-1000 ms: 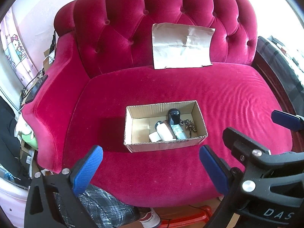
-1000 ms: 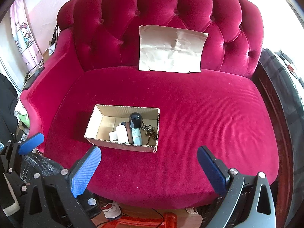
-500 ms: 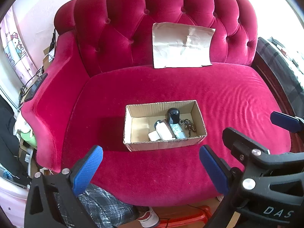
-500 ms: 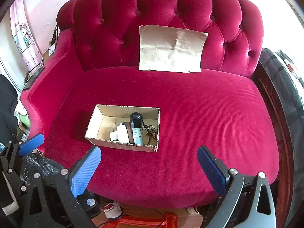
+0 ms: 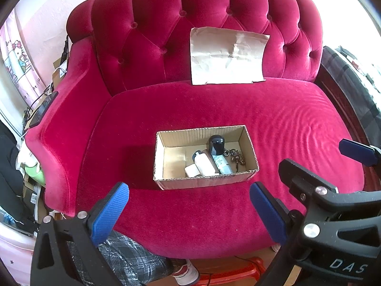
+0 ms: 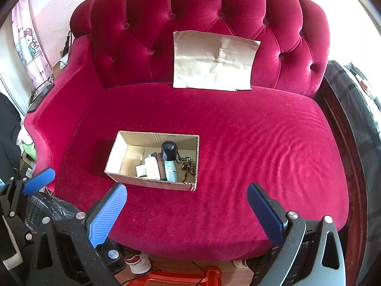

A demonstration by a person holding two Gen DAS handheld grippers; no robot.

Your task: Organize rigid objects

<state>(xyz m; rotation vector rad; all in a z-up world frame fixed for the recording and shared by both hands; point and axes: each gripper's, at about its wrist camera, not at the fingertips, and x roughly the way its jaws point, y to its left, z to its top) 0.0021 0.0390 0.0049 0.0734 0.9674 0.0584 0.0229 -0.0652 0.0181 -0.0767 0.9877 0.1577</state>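
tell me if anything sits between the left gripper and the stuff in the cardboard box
Nothing visible does. The left gripper is open, just in front of the cardboard box, with only bare red cushion between. The box is open-topped, but its near wall stands before the bottles, so reach in from above.

We are seeing a white bottle (image 5: 204,165), a black-capped tube (image 5: 218,153) and a chain (image 5: 235,157) lying inside the open cardboard box (image 5: 204,181).

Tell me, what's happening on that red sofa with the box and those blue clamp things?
A person holds two grippers, the left gripper and right gripper, both open and empty, hovering off the sofa's front edge. A cardboard box sits on the seat, holding a black-capped bottle, a white bottle and a chain. Nothing is being handled now.
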